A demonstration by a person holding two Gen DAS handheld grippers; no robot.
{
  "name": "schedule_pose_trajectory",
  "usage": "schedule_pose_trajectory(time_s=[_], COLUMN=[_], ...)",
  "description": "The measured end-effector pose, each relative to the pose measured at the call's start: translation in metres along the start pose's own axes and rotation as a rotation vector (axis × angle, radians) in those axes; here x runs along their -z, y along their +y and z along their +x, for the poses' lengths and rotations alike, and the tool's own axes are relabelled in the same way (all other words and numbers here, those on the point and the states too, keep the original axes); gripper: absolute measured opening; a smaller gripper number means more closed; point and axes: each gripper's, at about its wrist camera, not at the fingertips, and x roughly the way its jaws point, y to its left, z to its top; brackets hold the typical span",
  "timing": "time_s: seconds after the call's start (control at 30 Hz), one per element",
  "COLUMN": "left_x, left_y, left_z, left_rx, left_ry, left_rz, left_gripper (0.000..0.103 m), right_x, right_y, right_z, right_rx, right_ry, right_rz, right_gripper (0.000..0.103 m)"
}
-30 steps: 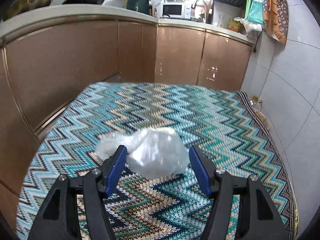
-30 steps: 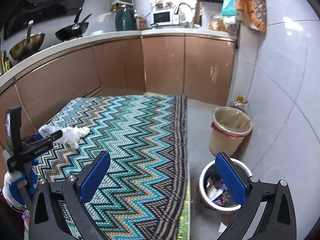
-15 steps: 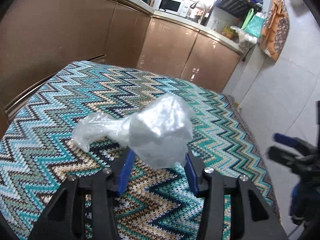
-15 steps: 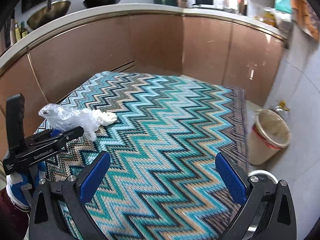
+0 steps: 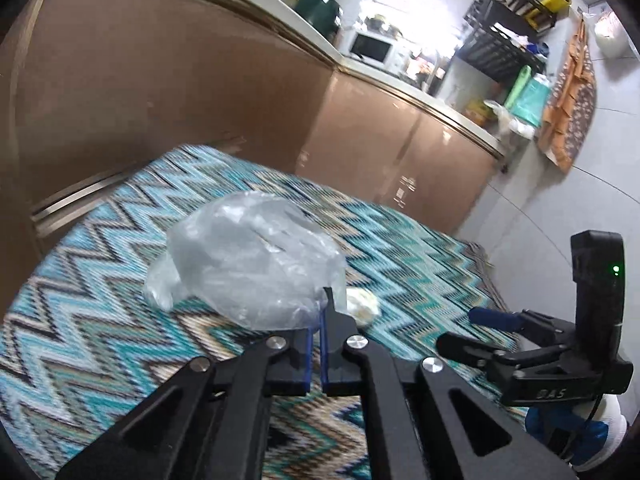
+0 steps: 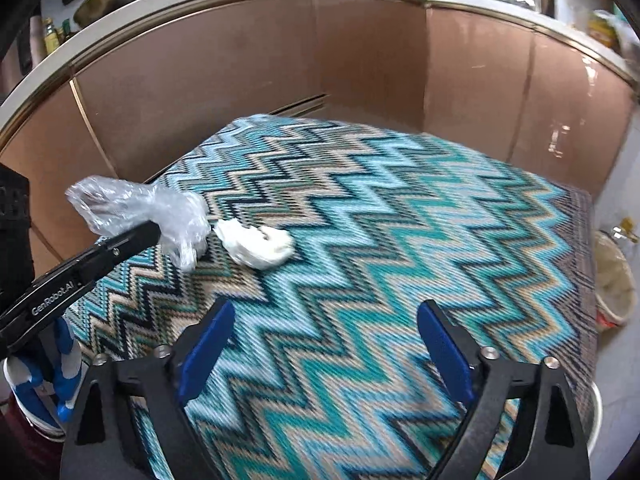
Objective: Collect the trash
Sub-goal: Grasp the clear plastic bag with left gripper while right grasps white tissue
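Note:
A crumpled clear plastic bag (image 5: 248, 264) rests on the zigzag rug (image 5: 100, 280), and my left gripper (image 5: 320, 312) is shut on its near edge. The right wrist view shows the same grip from the side: the left gripper (image 6: 148, 236) pinches the bag (image 6: 136, 208) at the rug's left side. A white wad of tissue (image 6: 256, 246) lies on the rug just right of the bag, also visible as the tissue (image 5: 362, 306). My right gripper (image 6: 326, 312) hangs over the rug short of the tissue; its jaws are closing with nothing between them.
Brown kitchen cabinets (image 6: 280, 60) curve around the far and left sides of the rug. A lined waste bin (image 6: 614, 280) stands on the floor past the rug's right edge. A person's blue and white shoe (image 6: 36, 384) is at the lower left.
My left jaws went from wide open around the bag to shut on it. The right gripper swung left and down over the rug, and the bins slid to the picture's right edge.

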Motion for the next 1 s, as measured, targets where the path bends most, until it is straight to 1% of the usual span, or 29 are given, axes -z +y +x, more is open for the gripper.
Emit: schedule_pose_trajectory(time_s=[0.1,0.17,0.23,0.33,0.37,0.47,0.53,0.57,0.6,0.63,0.77,0.9,1.0], left_x=[0.002,0.004,0.006,0.006,0.007,0.009,0.009,0.009,0.009,0.009,0.009,0.010,0.011], left_y=[0.006,0.012,0.018,0.024,0.024,0.026,0.027,0.026,0.027,0.027,0.023,0.006,-0.008], left_z=[-0.003,-0.001,0.002,0.003,0.002,0.003,0.004,0.005,0.004,0.004,0.003,0.000,-0.006], left_rx=[-0.069,-0.089,-0.092,-0.083,-0.082,-0.075,-0.072,-0.071,-0.070,-0.071,-0.080,-0.113,-0.105], left_ry=[-0.039,-0.045,-0.042,-0.046,-0.047,-0.043,-0.041,-0.041,-0.040,-0.042,-0.048,-0.051,-0.043], left_rz=[0.011,-0.005,-0.024,-0.042,-0.043,-0.045,-0.045,-0.045,-0.045,-0.044,-0.024,0.044,0.075], left_gripper=[0.002,0.002,0.002,0.002,0.002,0.002,0.002,0.002,0.002,0.002,0.002,0.002,0.002], right_x=[-0.009,-0.014,-0.020,-0.026,-0.027,-0.030,-0.030,-0.031,-0.032,-0.033,-0.031,-0.019,-0.006], right_y=[0.011,0.018,0.025,0.034,0.037,0.042,0.044,0.044,0.044,0.042,0.037,0.026,0.012], right_z=[0.020,0.033,0.046,0.061,0.065,0.079,0.086,0.087,0.088,0.086,0.066,0.024,-0.010], right_rx=[-0.050,-0.066,-0.084,-0.111,-0.117,-0.115,-0.093,-0.089,-0.089,-0.091,-0.092,-0.086,-0.070], right_ry=[0.016,0.024,0.036,0.049,0.052,0.066,0.071,0.068,0.067,0.063,0.036,-0.009,-0.042], right_rz=[-0.024,-0.043,-0.067,-0.091,-0.098,-0.111,-0.120,-0.118,-0.112,-0.098,-0.073,-0.045,-0.014], right_gripper=[0.082,0.079,0.070,0.060,0.058,0.049,0.038,0.036,0.031,0.028,0.027,0.027,0.027])
